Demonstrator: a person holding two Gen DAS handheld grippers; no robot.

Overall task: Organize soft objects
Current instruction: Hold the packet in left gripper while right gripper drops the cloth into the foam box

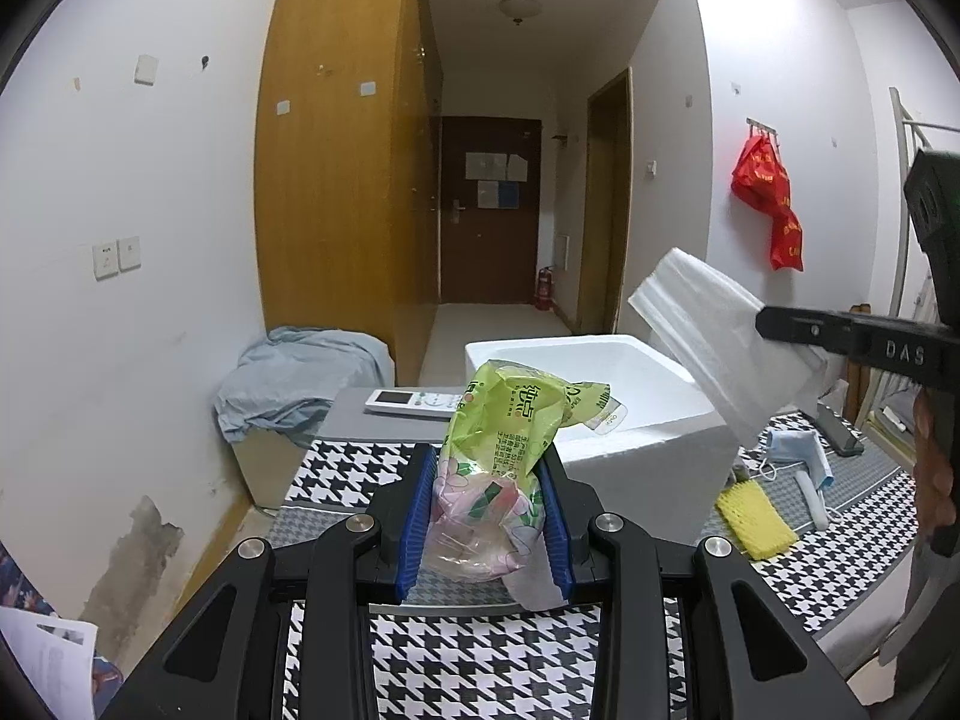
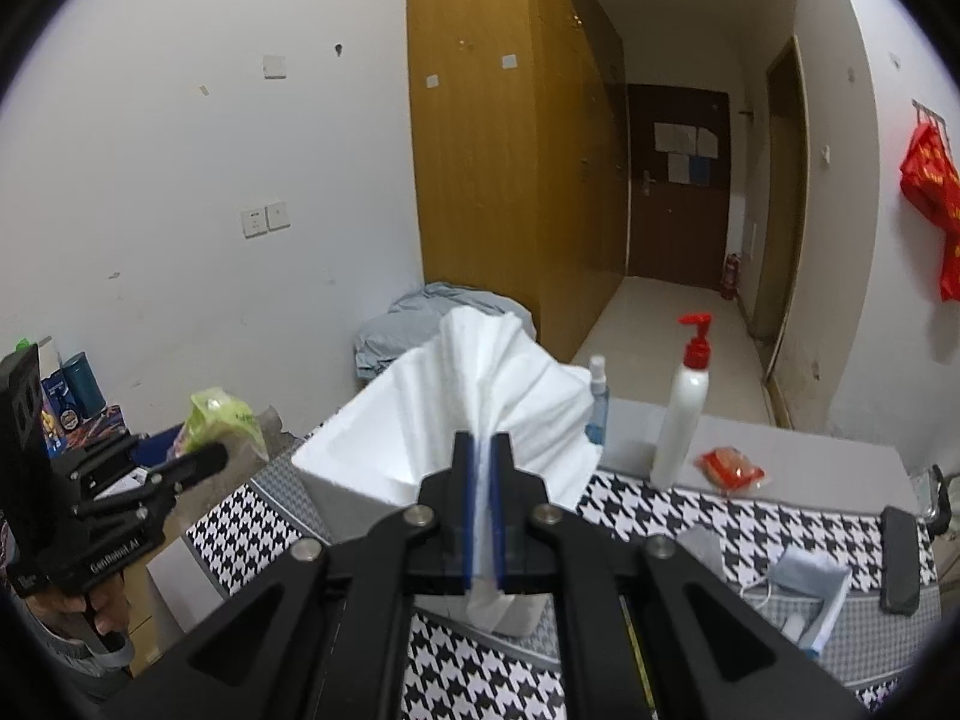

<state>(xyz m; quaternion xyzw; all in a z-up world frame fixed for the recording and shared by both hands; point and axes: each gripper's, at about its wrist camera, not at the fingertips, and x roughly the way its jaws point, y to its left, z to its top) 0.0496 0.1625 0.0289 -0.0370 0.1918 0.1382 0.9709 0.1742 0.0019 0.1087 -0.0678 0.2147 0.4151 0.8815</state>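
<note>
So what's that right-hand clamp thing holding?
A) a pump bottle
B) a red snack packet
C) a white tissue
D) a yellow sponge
C: the right gripper is shut on a crumpled white tissue that fans out above the foam box.

Flat, even indoor light fills the room, and shadows stay soft. Both views bow hard at the edges, with dark corners; the wall [image 1: 150, 192] is slightly washed out.

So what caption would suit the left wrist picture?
Left gripper clamps a green plastic packet before the open foam box.
</note>
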